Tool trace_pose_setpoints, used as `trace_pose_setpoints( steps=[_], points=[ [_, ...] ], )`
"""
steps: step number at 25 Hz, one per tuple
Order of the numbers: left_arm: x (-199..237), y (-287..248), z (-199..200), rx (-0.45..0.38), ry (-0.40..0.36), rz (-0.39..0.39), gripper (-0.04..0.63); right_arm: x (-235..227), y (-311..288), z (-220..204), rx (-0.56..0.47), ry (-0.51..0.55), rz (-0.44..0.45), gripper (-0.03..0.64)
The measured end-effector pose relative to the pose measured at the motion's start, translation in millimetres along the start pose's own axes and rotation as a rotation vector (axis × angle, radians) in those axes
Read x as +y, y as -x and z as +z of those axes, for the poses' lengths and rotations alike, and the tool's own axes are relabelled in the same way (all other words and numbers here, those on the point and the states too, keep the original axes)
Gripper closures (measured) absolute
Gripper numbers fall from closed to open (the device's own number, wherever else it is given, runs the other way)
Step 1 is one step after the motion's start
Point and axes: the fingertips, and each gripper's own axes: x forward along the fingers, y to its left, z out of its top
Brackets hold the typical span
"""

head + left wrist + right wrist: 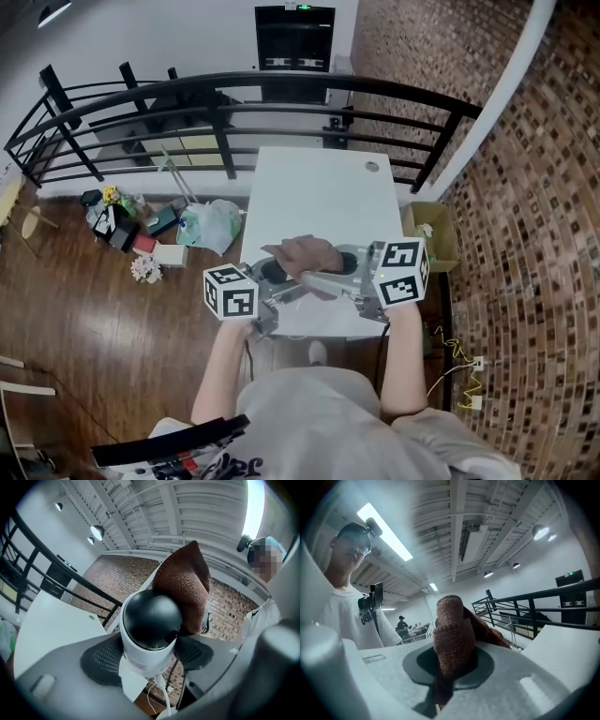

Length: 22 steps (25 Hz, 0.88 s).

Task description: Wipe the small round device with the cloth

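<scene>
clamps small round device (151,618) between left gripper (149,658) pads to steady it; pinches cloth (449,634) in right gripper (449,667), against device beyond left fingertips, for wiping

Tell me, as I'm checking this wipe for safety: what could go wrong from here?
1. The small round device is gripped only by the left tongs on its smooth white body; pressure from the cloth might twist it loose.
2. Its white cable hangs below and could snag.
3. The right tongs pinch the cloth in a narrow bunch, so their hard tips may touch the black dome.
</scene>
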Motion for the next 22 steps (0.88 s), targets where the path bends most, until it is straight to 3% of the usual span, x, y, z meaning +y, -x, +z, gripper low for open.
trace_pose_setpoints(
  steps=[4,8,12,17,22],
  points=[
    [-6.7,-0.3,-5.2,0.021,-0.002,-0.04,0.225,-8.4,13.1,4.4,-0.037,0.013,-0.029,0.589],
    [-22.9,0.3,-8.2,0.031,-0.007,-0.118,0.225,-24.1,25.6,13.7,-0.116,-0.036,-0.074,0.589],
    [-41.2,-0.5,-14.5,0.063,-0.052,-0.195,0.225,-48.7,31.5,0.8,-0.125,-0.121,-0.117,0.591],
    [-61.2,-5.5,-17.9,0.103,-0.092,-0.273,0.225,-66.7,24.8,-25.4,-0.098,-0.242,-0.073,0.591],
    [-65.5,-10.7,-21.9,0.102,-0.098,-0.299,0.225,-69.1,27.1,-34.3,-0.153,-0.319,-0.009,0.591]
  ],
)
